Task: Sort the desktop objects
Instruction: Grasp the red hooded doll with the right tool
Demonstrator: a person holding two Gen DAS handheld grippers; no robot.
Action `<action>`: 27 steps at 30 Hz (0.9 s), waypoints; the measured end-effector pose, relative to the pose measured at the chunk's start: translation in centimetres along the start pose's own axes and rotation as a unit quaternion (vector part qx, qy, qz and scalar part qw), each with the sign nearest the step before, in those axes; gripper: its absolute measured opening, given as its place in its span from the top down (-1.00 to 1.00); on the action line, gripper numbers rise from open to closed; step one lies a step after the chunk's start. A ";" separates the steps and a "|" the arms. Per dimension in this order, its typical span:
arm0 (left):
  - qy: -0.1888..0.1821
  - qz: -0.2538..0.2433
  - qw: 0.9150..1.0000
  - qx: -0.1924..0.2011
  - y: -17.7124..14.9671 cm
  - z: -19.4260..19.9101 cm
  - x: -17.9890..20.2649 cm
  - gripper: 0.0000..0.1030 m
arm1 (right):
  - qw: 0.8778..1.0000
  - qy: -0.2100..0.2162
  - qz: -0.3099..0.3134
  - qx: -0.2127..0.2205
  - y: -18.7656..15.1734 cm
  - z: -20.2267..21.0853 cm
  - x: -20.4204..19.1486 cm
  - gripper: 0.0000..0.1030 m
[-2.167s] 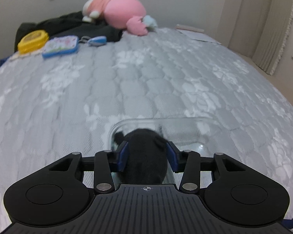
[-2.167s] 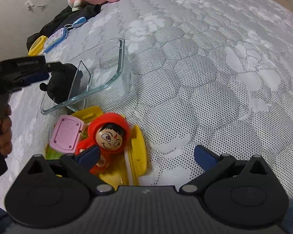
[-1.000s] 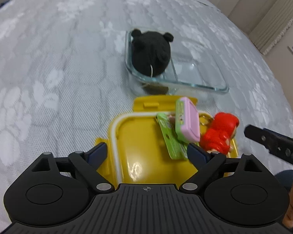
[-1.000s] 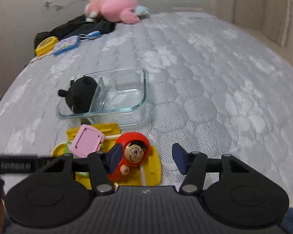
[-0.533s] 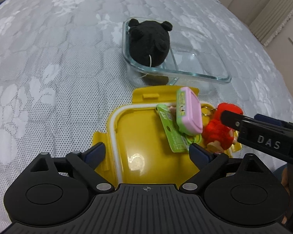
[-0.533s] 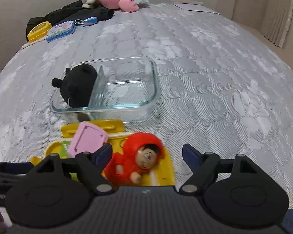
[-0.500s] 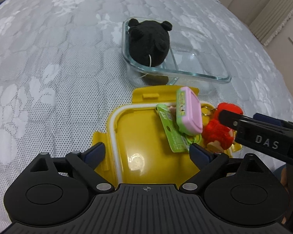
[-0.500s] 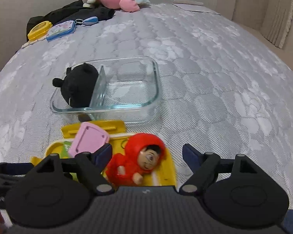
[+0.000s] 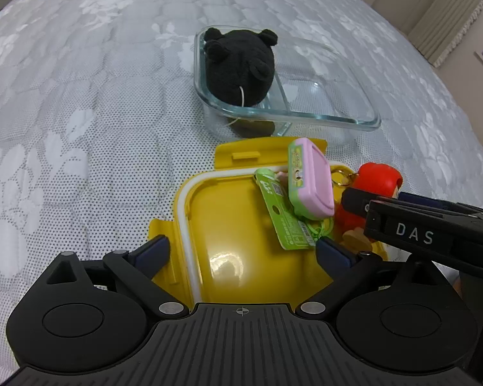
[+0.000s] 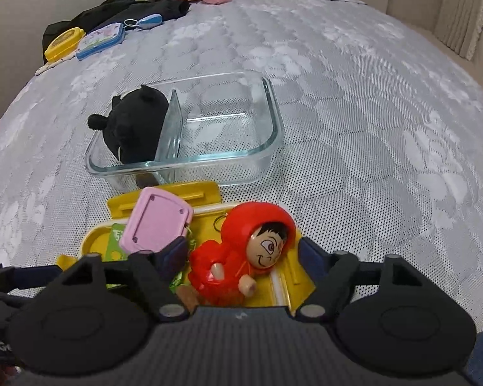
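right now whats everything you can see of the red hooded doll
The red hooded doll is a small figure, hard plastic by its sheen, with a round red hood, black hair, a painted smiling face, a red coat and tan hands. A gold ring sits at its hood. It lies tilted on its side on the yellow lid, beside the pink case. The right gripper is open and straddles it without clearly touching.

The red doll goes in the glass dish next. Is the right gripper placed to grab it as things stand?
Probably yes. The right gripper is open, its fingers either side of the red doll on the yellow lid; nothing lies between them, though the pink case sits close.
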State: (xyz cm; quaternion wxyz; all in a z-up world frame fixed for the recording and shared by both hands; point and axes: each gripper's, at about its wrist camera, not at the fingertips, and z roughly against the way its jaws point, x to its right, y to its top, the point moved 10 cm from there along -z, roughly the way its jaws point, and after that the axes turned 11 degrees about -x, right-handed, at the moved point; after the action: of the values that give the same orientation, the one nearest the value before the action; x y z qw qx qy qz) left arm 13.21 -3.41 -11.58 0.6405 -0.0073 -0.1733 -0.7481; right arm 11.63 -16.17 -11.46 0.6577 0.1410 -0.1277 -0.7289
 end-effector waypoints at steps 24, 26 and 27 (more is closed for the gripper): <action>-0.008 0.002 1.000 -0.001 0.0 -0.2 0.2 -1.00 | 0.998 0.034 0.019 0.039 1.4 3.8 -0.1 0.04; -0.008 0.001 1.000 -0.002 0.0 -0.1 0.2 -1.00 | 0.998 0.036 0.022 0.043 1.7 4.4 -0.2 0.16; -0.009 -0.003 1.000 -0.002 0.0 -0.1 -0.1 -1.00 | 0.998 0.037 0.024 0.046 1.9 4.6 -0.2 0.69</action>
State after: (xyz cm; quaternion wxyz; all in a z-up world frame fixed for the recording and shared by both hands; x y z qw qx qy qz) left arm 13.28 -3.37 -11.68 0.6368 -0.0148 -0.1770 -0.7503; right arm 11.64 -16.18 -6.45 0.6719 0.1947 -0.1398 -0.7008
